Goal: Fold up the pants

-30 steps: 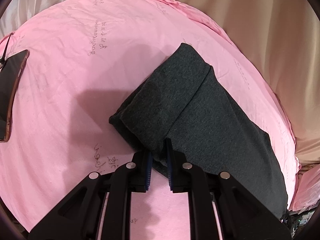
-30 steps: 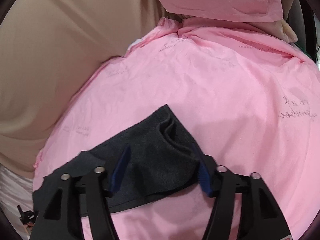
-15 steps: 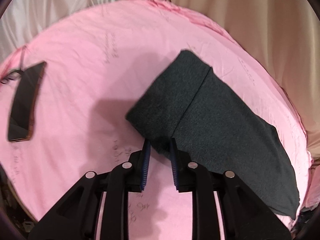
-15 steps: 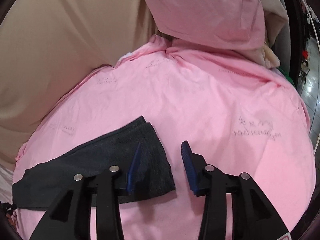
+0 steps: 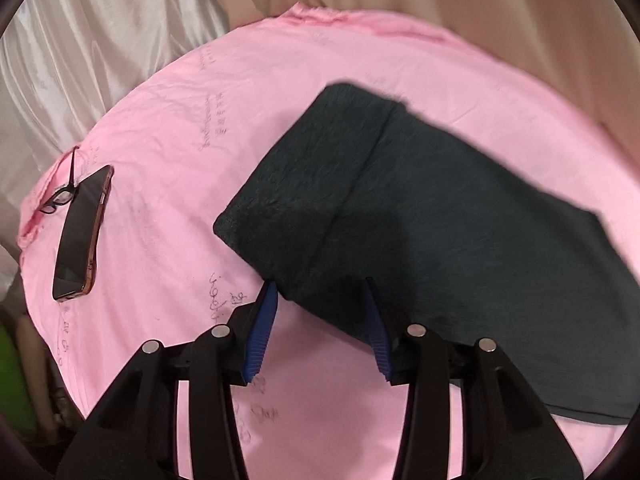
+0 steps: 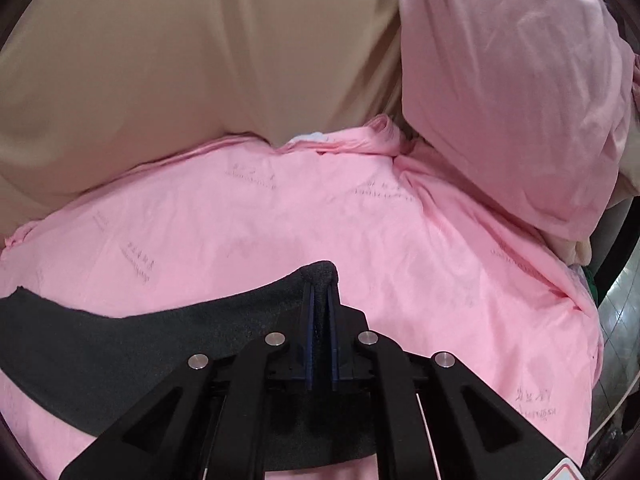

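Left gripper [image 5: 320, 300] stands released, its blue pads spread wide on either side of the near folded edge of the pants [image 5: 420, 232], with nothing pinched between them. Right gripper [image 6: 320, 300] is clenched on a raised corner of the pants [image 6: 160, 344], the dark knit fabric squeezed between its two blue pads and peaking just beyond the fingertips.

In the left wrist view the dark grey pants lie folded on the pink bedsheet [image 5: 200, 120], a fold line running across them, and the cloth stretches away to the right of that gripper. Well apart from the pants, toward the sheet's left edge, a phone [image 5: 82, 236] lies flat with a pair of glasses [image 5: 64, 192] touching its far end. Beyond the pants in the right wrist view, a pink pillow [image 6: 512, 92] rests against a beige backdrop [image 6: 180, 60].
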Motion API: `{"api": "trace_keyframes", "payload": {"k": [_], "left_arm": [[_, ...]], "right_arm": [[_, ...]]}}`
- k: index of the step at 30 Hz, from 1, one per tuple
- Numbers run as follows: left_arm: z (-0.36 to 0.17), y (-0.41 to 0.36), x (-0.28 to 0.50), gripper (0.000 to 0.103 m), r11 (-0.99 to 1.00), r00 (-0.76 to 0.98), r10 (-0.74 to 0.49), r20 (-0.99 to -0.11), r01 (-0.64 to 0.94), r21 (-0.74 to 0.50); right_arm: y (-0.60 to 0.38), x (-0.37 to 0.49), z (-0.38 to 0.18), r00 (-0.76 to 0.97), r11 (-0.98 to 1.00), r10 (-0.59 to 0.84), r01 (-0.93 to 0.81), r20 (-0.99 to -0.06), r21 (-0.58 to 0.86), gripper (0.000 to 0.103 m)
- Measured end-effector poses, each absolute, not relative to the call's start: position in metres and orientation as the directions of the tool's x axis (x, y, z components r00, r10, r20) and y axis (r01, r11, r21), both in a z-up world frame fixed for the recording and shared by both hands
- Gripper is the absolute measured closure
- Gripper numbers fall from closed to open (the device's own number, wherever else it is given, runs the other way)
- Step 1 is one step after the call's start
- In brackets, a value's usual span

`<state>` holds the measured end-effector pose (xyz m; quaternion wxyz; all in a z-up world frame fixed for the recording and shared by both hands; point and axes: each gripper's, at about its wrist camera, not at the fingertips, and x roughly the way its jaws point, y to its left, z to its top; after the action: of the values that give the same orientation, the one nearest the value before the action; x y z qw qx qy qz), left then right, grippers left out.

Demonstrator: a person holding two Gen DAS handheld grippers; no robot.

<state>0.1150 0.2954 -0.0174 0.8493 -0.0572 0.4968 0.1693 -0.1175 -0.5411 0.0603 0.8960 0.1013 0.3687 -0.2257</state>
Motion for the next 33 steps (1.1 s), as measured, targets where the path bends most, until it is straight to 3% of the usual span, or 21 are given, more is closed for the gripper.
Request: {"api": "trace_keyframes", "payload": {"k": [2,7,11,16,17,20,24,27,30,33], "left_arm": [[-0.024,0.298,0.114,0.059,0.934,0.457,0.222,-0.861,-0.352,0.054],[-0.022,0.301,0.113,0.059,0.934,0.464,0.221,-0.858,-0.354,0.049],[-0.004,0.295,0.104,0.061,0.93,0.515,0.21,-0.831,-0.367,0.008],[0.021,0.275,0.105,0.06,0.953,0.588,0.106,-0.802,-0.289,-0.086],[0.019,0.271,0.114,0.055,0.958,0.572,0.103,-0.813,-0.277,-0.074],[-0.007,0.281,0.14,0.056,0.945,0.488,0.179,-0.854,-0.327,0.011],[-0.012,0.296,0.132,0.056,0.947,0.514,0.121,-0.849,-0.318,-0.057],[0.006,0.283,0.113,0.057,0.955,0.561,0.183,-0.807,-0.297,0.01],[0.028,0.26,0.096,0.055,0.954,0.625,0.26,-0.736,-0.282,0.098],[0.041,0.242,0.088,0.046,0.957,0.665,0.266,-0.698,-0.272,0.105]], "right_arm": [[-0.553,-0.104,0.019,0.515,0.882,-0.292,0.471,-0.806,-0.019,0.098],[-0.542,-0.126,0.042,0.596,0.857,-0.325,0.514,-0.734,0.039,0.088],[-0.51,-0.149,0.059,0.638,0.877,-0.291,0.475,-0.713,0.068,0.088],[-0.496,-0.144,0.016,0.532,0.862,-0.281,0.505,-0.799,0.034,0.09],[-0.499,-0.148,0.021,0.544,0.85,-0.278,0.523,-0.792,0.062,0.09],[-0.493,-0.16,0.041,0.589,0.827,-0.275,0.548,-0.76,0.127,0.087],[-0.461,-0.164,0.054,0.617,0.852,-0.271,0.512,-0.739,0.115,0.083],[-0.439,-0.16,0.057,0.616,0.851,-0.283,0.515,-0.735,0.105,0.082],[-0.415,-0.15,0.057,0.644,0.847,-0.256,0.508,-0.721,0.154,0.072],[-0.386,-0.138,0.052,0.652,0.862,-0.221,0.479,-0.725,0.167,0.069]]}}
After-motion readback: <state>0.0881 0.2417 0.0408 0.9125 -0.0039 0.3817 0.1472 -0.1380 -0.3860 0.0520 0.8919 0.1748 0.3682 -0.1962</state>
